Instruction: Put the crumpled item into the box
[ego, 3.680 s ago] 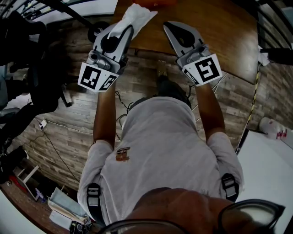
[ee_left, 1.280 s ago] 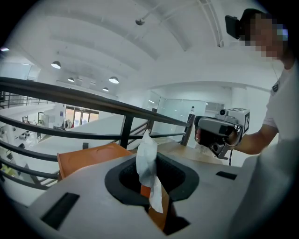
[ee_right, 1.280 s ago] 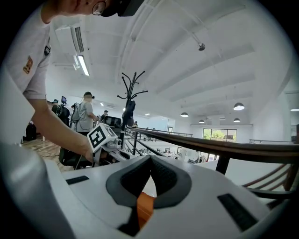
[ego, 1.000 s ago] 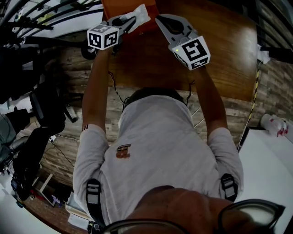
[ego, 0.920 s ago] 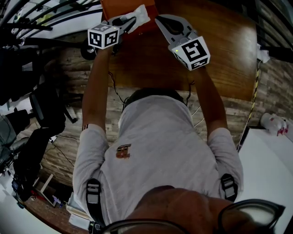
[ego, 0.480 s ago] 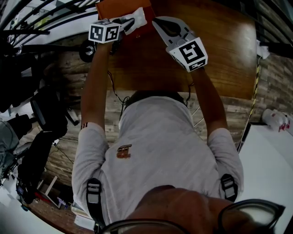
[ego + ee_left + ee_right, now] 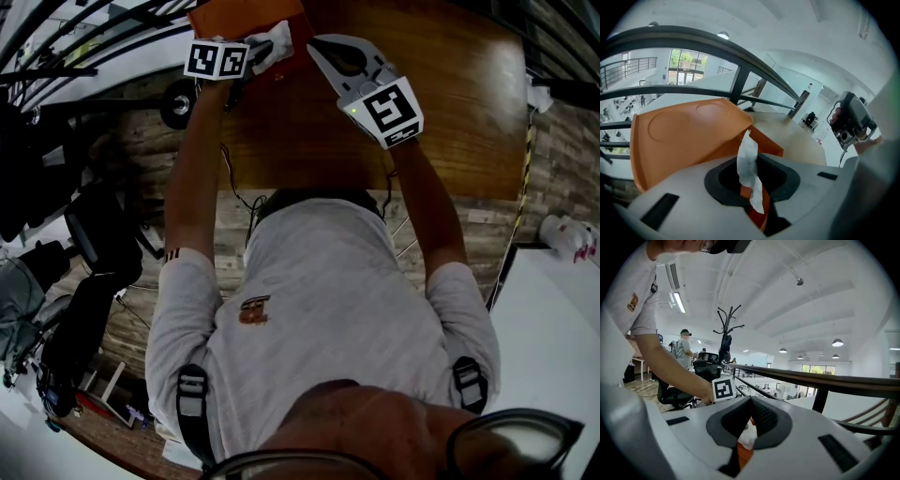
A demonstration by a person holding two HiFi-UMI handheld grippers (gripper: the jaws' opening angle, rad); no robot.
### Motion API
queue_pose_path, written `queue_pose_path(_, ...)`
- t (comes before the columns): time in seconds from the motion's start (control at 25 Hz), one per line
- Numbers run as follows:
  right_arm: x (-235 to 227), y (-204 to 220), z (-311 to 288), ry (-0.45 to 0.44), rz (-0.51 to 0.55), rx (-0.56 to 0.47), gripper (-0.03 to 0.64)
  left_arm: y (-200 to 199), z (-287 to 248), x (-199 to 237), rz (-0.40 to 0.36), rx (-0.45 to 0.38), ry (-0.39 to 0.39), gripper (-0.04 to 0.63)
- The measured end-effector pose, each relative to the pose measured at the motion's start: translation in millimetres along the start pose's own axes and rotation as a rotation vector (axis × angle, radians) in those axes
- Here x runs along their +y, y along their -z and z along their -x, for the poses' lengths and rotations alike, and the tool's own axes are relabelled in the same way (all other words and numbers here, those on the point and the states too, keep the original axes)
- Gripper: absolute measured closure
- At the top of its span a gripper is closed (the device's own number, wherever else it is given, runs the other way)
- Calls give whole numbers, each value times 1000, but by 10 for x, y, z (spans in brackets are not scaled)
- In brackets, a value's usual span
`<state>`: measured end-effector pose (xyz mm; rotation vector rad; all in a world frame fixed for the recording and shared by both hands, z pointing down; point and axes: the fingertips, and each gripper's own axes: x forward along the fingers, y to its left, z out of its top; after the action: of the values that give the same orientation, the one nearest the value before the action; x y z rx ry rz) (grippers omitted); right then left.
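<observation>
Crumpled item (image 7: 749,171): white, thin, creased sheet, tissue-like, pinched btwn the jaws of the left hand-held gripper (image 7: 752,186). Jaws narrow, closed on it. One end sticks up past the tips, the other hangs below.

In head view the item sits over the near right corner of the box (image 7: 236,15), at the far left of the tabletop (image 7: 450,103). Can't tell if it touches the box.

Box: orange, smooth, matte. In left gripper view a big flat panel w/ two shallow round impressions stands tilted up on the left, and a lower angular wall is just behind the item.

Right hand-held gripper (image 7: 750,401): jaw tips together, nothing gripped. Dark ribbed pads (image 7: 764,418); a bit of white and orange shows through the gap lower down. In head view it lies just right of the item, tip toward it.

Tabletop: brown wood, glossy, curved near edge. Both grippers have a grey shell w/ a black-and-white marker cube (image 7: 217,59).

Left forearm (image 7: 192,159) and right forearm (image 7: 422,187) are bare, both stretched fwd over the tabletop. Left hand-held gripper tipped down, right approx level.
</observation>
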<state>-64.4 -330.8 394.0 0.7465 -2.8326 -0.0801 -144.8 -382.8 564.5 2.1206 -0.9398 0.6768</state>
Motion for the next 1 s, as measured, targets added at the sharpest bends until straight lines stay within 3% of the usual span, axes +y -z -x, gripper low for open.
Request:
queue_pose_path(0.2,-13,44,-5,3,-6,6,584,50,-49,69,-22,28,-27,512)
queue_pose_path(1.0,11,166,54,0,-28,12,584,201,48,163,-143,97,-180,379)
